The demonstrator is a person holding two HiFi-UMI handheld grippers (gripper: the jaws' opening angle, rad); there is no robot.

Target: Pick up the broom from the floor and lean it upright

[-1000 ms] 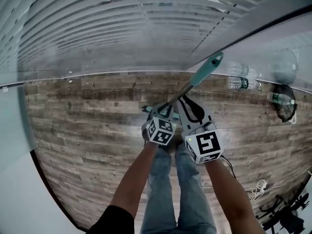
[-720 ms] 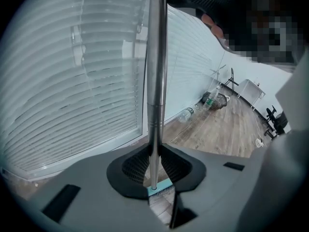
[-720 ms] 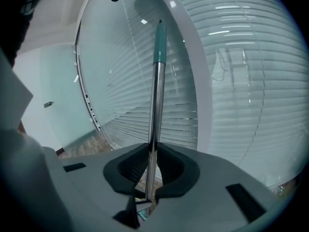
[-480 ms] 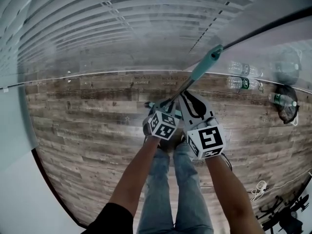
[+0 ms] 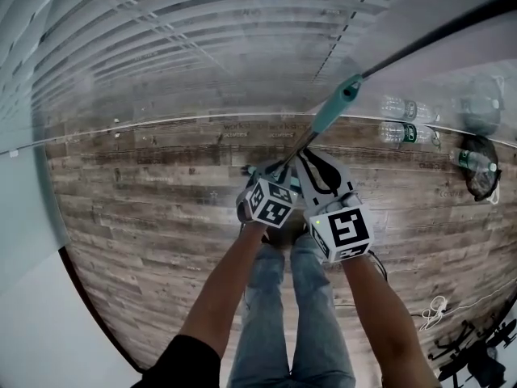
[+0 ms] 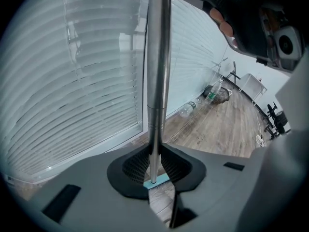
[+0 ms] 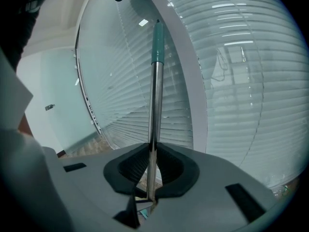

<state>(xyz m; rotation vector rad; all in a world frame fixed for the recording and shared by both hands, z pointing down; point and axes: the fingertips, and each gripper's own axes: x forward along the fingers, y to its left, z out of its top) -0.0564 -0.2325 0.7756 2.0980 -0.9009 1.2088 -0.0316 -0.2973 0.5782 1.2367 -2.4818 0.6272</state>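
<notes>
Metal-shafted and capped with a teal grip, the broom (image 5: 333, 111) stood steeply on end in front of the person, its shaft passing through both tongs. The left tongs (image 6: 153, 170) were clenched on the lower shaft, pointing steeply down, with a sliver of the teal broom head (image 6: 157, 180) showing just beneath the pads. The right tongs (image 7: 150, 173) were clamped on the same shaft just beside and above them, the teal grip rising well clear of the pads.

Beneath lay a floor (image 5: 145, 217) of weathered wood planks, meeting a long glass wall hung with pale horizontal blinds (image 5: 202, 55). Two clear plastic bottles (image 5: 401, 133) lay along the foot of the glass, with a dark bag (image 5: 477, 172) farther right and a white cable (image 5: 440, 305) trailing across the boards. The person's jeans (image 5: 291, 314) filled the lower centre.

Only the right gripper view showed the grip's tip close to a white window frame (image 7: 195, 81); contact could not be judged. Only the left gripper view showed the broom head.
</notes>
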